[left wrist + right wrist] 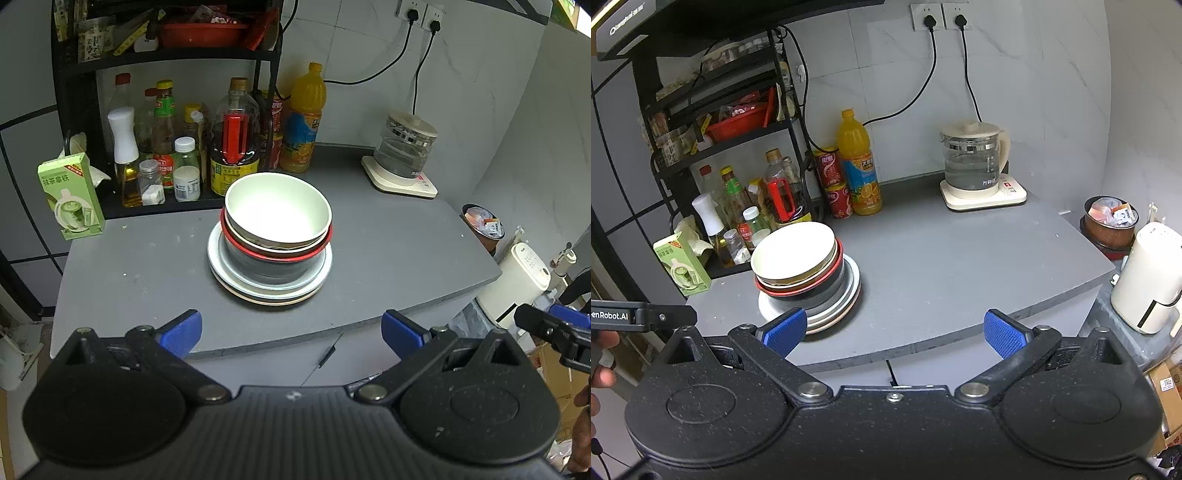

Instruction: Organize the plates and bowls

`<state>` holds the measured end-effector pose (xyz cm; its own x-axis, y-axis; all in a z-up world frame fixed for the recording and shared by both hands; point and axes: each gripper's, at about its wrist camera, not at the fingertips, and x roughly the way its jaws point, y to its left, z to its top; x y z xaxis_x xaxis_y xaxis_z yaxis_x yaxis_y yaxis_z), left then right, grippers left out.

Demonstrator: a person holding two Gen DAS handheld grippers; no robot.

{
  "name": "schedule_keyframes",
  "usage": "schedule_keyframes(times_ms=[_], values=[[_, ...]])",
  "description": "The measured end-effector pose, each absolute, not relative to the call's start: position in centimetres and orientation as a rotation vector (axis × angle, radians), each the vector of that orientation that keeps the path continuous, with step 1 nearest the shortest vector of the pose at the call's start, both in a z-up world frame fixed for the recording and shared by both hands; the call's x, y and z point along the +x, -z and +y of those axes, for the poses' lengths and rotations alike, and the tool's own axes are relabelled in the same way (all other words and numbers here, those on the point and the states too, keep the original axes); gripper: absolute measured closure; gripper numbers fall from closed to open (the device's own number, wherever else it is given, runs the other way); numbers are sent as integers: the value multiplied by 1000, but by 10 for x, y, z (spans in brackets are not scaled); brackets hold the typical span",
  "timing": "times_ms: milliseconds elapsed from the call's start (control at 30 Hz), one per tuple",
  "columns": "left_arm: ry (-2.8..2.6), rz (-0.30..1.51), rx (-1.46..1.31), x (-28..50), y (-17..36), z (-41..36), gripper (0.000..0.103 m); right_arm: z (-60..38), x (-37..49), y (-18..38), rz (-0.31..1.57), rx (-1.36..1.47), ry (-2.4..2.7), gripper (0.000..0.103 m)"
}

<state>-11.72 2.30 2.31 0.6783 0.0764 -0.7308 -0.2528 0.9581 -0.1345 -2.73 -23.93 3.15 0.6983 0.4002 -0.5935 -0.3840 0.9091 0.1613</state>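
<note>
Both grippers, left (291,330) and right (894,332), hover with fingers spread, empty. The tilted top bowl (277,210) could slide off the stack (269,280) if nudged sideways.

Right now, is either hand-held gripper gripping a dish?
No; both the left hand-held gripper and right hand-held gripper are open, short of the stack.

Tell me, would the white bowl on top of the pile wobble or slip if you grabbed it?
Probably a little. The round white bowl sits tilted inside the red-rimmed bowl below, not level, so a nudge may rock it. Its inside looks glossy, so it could be slippery to pinch. It looks rigid and breakable, like ceramic, so a drop onto the grey countertop might chip it.
</note>
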Motion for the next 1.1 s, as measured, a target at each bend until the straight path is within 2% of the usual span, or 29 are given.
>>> schedule_keyframes(times_ms=[1100], values=[[-196, 812, -237, -114, -18, 42, 1, -223, -25, -30, 674, 14, -441, 0]])
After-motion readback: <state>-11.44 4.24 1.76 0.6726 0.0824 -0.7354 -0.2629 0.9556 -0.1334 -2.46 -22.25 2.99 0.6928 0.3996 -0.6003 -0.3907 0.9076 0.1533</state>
